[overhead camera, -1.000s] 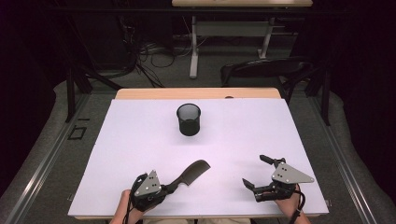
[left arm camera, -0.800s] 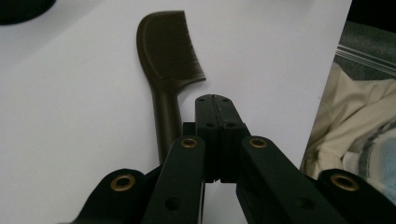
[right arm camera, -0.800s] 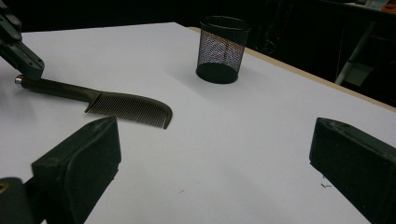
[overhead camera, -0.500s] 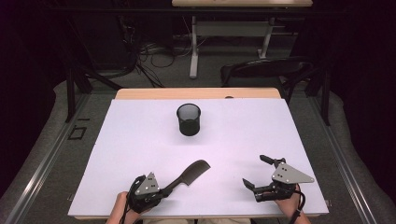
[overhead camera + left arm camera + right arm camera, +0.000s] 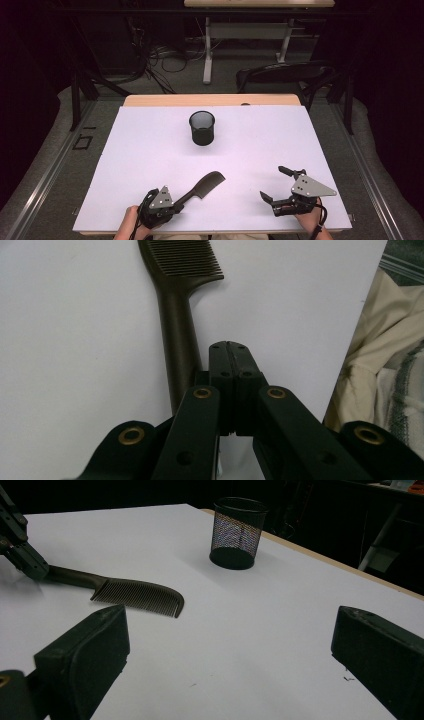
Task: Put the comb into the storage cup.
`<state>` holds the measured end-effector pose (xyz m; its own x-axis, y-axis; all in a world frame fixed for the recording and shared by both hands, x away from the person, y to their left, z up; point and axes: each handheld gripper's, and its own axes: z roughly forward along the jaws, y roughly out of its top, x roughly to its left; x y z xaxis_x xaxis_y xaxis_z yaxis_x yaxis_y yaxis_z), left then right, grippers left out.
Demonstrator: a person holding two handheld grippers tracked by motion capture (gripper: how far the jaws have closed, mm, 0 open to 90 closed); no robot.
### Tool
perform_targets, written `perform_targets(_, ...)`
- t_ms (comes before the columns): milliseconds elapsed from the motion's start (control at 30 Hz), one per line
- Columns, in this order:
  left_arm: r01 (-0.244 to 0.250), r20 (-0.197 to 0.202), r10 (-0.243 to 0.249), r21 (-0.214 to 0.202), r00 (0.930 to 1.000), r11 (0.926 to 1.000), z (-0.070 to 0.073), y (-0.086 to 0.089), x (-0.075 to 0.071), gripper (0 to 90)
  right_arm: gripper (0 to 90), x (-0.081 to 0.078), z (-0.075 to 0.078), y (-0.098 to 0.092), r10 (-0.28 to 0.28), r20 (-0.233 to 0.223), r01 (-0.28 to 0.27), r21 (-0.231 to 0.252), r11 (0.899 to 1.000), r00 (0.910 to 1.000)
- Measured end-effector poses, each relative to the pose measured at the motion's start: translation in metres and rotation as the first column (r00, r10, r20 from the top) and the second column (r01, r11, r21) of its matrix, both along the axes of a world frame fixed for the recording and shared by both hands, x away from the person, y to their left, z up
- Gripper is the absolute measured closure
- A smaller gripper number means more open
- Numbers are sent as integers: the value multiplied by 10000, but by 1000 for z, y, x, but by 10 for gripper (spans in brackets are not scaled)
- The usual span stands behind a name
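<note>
At the near edge of the tabletop (image 5: 145,155), the left gripper (image 5: 178,203) rests low at about 7 o'clock, its jaws pressed together with nothing between them. In the left gripper view the closed tips (image 5: 230,347) lie alongside the handle of the dark comb (image 5: 177,315), which passes just to their left. Whether it touches them I cannot tell.

The comb (image 5: 205,182) lies flat. Its long axis runs from the handle at the left jaws out toward 1 o'clock, with the toothed end farthest from the hand. A grasp would first need the jaws to open and shift sideways across the handle.

The right gripper (image 5: 272,182) sits at about 5 o'clock, well apart from the comb, with its jaws spread wide and empty. The left hand is therefore much the nearer.

Farther out at 12 o'clock, the black mesh cup (image 5: 202,129) stands upright, well beyond the comb's tip.
</note>
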<state>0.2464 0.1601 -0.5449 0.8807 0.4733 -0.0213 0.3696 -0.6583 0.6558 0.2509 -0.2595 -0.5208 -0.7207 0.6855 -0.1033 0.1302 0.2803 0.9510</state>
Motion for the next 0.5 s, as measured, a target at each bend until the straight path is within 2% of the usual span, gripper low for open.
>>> perform_targets(500,-224,-3,224,85,9997,9997,-1,2,2,900,19,0,0,0,-6,45,6,-15,10000,10000)
